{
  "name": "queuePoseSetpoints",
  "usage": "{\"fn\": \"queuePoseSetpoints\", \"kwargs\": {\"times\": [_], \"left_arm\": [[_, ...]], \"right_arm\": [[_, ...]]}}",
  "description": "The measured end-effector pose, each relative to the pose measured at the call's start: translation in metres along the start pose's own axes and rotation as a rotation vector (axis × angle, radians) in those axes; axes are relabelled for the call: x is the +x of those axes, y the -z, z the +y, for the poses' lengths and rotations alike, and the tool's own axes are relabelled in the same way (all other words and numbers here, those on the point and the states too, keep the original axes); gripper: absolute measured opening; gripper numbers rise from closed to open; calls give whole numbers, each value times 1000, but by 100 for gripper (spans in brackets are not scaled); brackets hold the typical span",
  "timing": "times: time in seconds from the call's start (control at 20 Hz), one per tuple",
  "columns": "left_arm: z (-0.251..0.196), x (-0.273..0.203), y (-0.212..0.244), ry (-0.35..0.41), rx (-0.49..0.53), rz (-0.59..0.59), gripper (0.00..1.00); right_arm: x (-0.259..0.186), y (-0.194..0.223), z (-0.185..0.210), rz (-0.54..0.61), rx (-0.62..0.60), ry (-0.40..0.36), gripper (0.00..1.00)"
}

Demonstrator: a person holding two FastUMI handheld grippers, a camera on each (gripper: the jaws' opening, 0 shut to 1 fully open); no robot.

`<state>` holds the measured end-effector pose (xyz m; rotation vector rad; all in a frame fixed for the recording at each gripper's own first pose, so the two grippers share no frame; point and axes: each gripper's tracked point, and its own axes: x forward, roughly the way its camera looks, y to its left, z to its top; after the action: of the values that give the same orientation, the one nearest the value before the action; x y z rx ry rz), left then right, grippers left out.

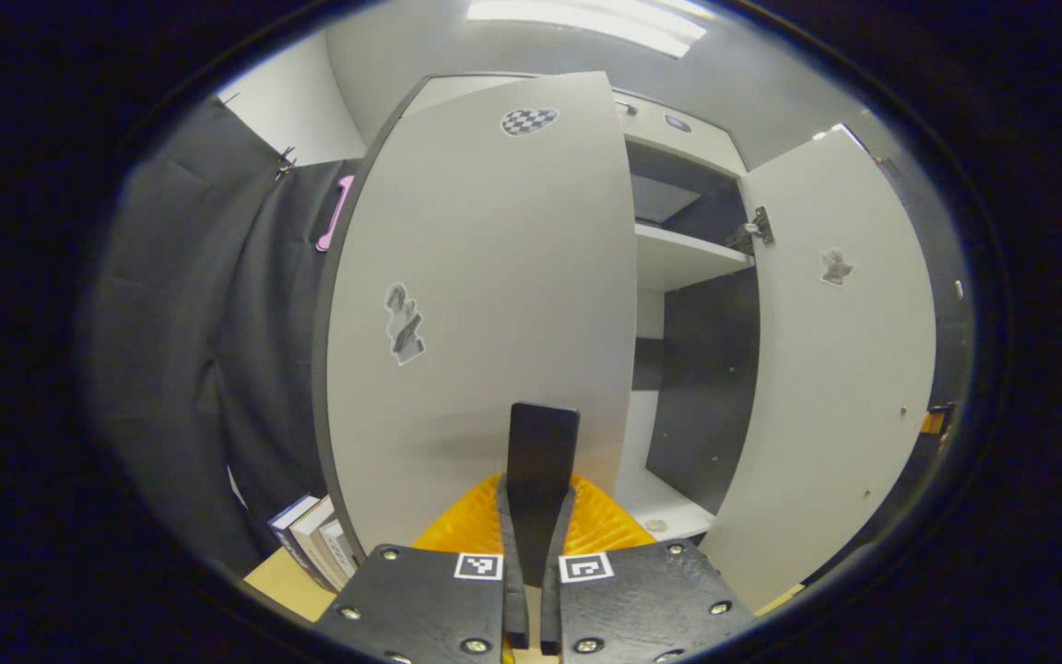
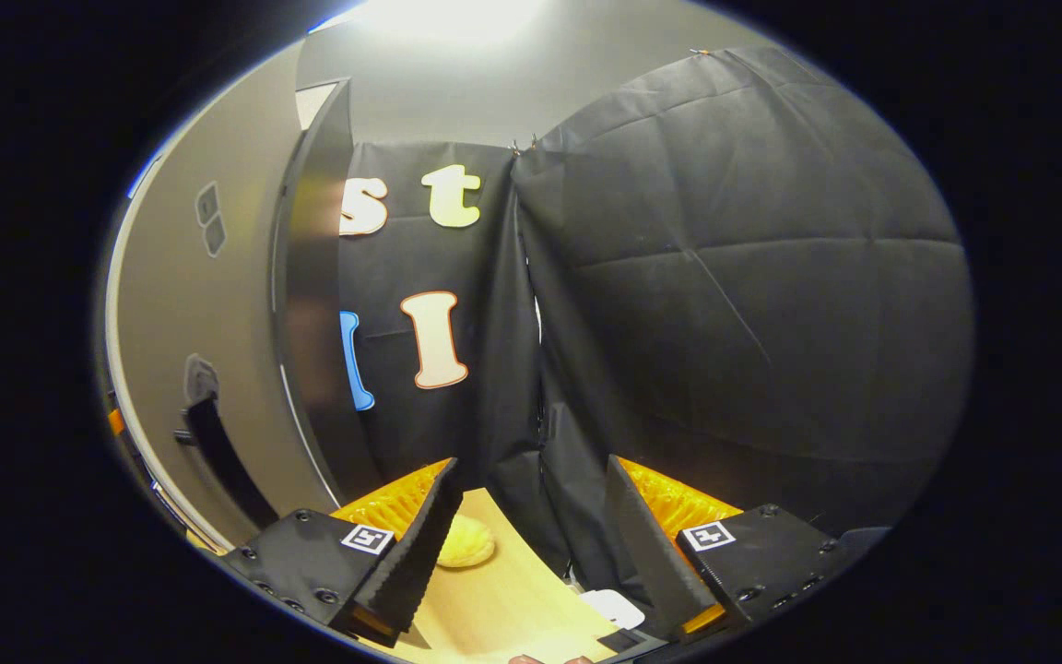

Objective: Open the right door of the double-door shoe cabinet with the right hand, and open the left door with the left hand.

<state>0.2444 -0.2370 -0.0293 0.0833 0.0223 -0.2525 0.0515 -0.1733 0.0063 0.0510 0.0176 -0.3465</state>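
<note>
The left door (image 1: 485,277) of the pale grey shoe cabinet stands close in front of me in the left gripper view. Its black bar handle (image 1: 543,433) rises from between the fingers of my left gripper (image 1: 537,503), which is shut on it. The right door (image 1: 835,369) is swung wide open, baring the shelves (image 1: 683,258) and dark interior. In the right gripper view that door (image 2: 190,314) stands at the far left with its black handle (image 2: 222,461). My right gripper (image 2: 536,553) is open, holds nothing, and sits well to the right of that handle.
Several books (image 1: 310,535) stand at the foot of the left door on a wooden table (image 2: 494,599). A pale round object (image 2: 465,542) and a white item (image 2: 614,609) lie on the table. Black cloth (image 2: 734,323) walls the booth.
</note>
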Motion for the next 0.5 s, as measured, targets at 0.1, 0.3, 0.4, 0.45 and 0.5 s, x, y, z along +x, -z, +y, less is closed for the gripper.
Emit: {"fn": "queuePoseSetpoints", "kwargs": {"times": [0.1, 0.3, 0.4, 0.45, 0.5], "left_arm": [[7, -9, 2, 11, -10, 9, 7], [20, -28, 1, 20, -24, -1, 7], [26, -41, -1, 25, -42, -11, 7], [30, -44, -1, 23, -55, -14, 7], [35, -48, -2, 19, -60, -18, 7]], "right_arm": [[-15, 5, 8, 14, 12, -6, 92], [-44, 8, 25, 17, -13, -21, 92], [-55, 11, 28, 19, -33, -22, 98], [-60, 11, 31, 18, -36, -25, 95], [-64, 11, 33, 15, -35, -27, 98]]}}
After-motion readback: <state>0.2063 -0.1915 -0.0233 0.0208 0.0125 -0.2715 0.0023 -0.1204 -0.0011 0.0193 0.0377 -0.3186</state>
